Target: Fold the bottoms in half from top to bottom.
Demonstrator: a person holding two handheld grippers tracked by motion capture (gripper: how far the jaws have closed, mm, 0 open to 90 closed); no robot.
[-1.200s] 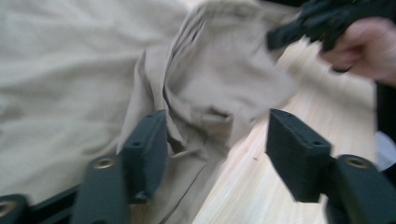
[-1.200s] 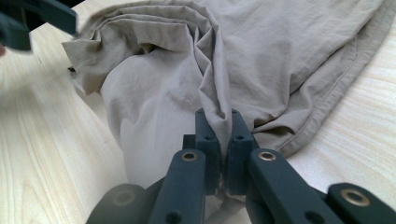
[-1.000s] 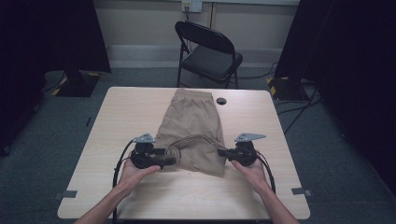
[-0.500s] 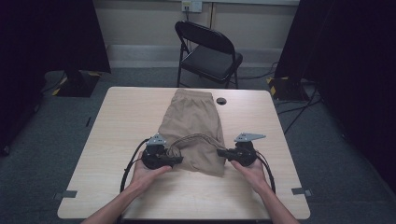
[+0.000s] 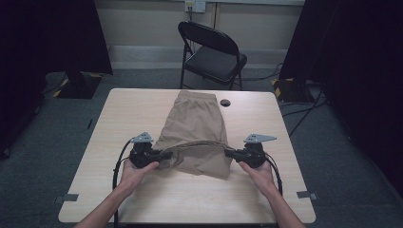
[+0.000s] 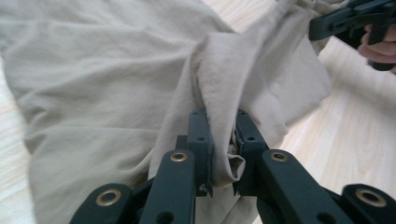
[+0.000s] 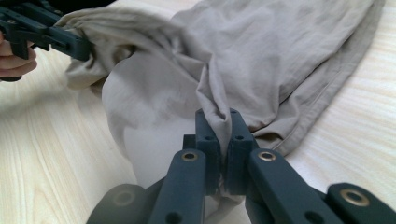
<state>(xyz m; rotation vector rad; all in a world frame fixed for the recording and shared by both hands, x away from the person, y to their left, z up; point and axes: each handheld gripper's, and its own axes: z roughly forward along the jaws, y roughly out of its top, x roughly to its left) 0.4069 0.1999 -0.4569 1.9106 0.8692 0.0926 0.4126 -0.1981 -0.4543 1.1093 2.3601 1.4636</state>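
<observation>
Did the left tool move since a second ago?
Yes. The left tool, shut on the shorts, has slid right, away from the table's left edge and toward the right tool.

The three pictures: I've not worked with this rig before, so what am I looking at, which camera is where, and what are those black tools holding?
No robot arm here: a person stands at a light wooden table with a hand-held two-jaw tool in each hand. The high view comes from a fixed camera above the person's side, looking forward and down. It shows the left gripper and the right gripper, one at each side of a pair of tan shorts. The shorts lie on the table, waistband at the far end. The other two pictures come from cameras riding on the grippers, looking along their black jaws. In each, the jaws are shut on a fold of the fabric at the near end, which is raised a little. A small dark round thing sits on the tabletop, and a folding chair stands beyond.
</observation>
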